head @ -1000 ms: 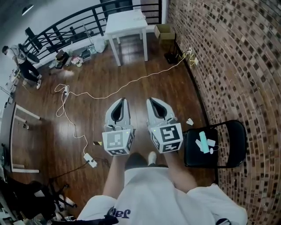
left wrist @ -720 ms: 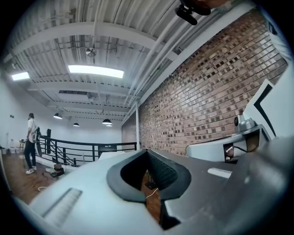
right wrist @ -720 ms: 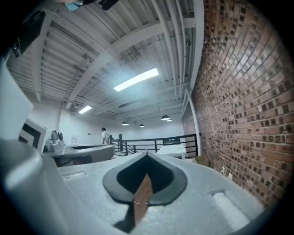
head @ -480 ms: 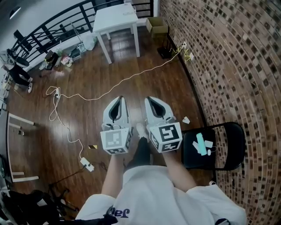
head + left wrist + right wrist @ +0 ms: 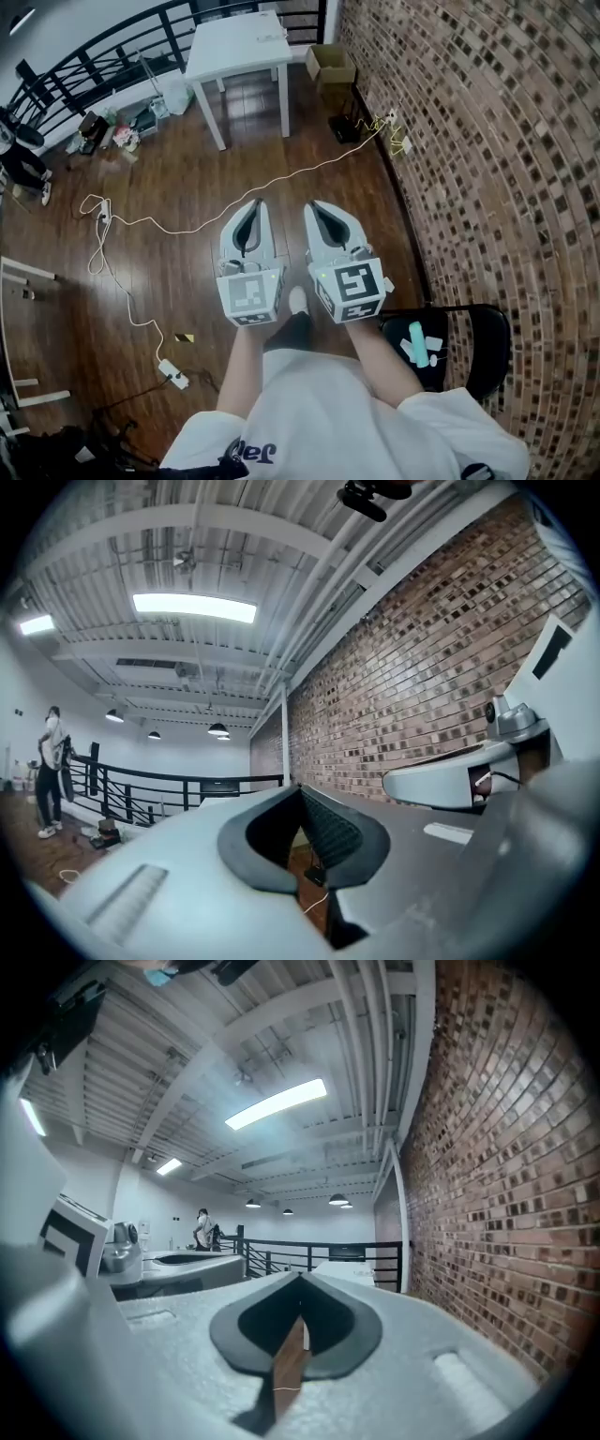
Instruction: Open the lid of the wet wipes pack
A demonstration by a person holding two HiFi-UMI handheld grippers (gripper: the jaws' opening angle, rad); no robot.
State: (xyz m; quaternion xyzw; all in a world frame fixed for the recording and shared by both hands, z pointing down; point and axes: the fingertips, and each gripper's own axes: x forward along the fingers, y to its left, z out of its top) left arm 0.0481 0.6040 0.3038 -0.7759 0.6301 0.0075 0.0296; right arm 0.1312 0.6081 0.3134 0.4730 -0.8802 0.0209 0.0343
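Note:
I cannot make out a wet wipes pack for certain. A white table (image 5: 239, 52) stands ahead with small white things on its top, too small to tell. My left gripper (image 5: 253, 202) and right gripper (image 5: 314, 205) are held side by side, level, pointing toward the table, well short of it. In the left gripper view the left gripper (image 5: 300, 787) has its tips together with nothing between them. The right gripper (image 5: 300, 1275) is likewise shut and empty in the right gripper view.
A black folding chair (image 5: 473, 361) at my right holds a teal item (image 5: 416, 344) and white scraps. A brick wall (image 5: 487, 141) runs along the right. A cardboard box (image 5: 330, 64) sits by the table. A white cable (image 5: 281, 176) and power strip (image 5: 172, 373) lie on the wood floor.
The person has walked forward: the table and box are nearer, and the chair has slid back toward the lower right. Both grippers stay side by side and shut.

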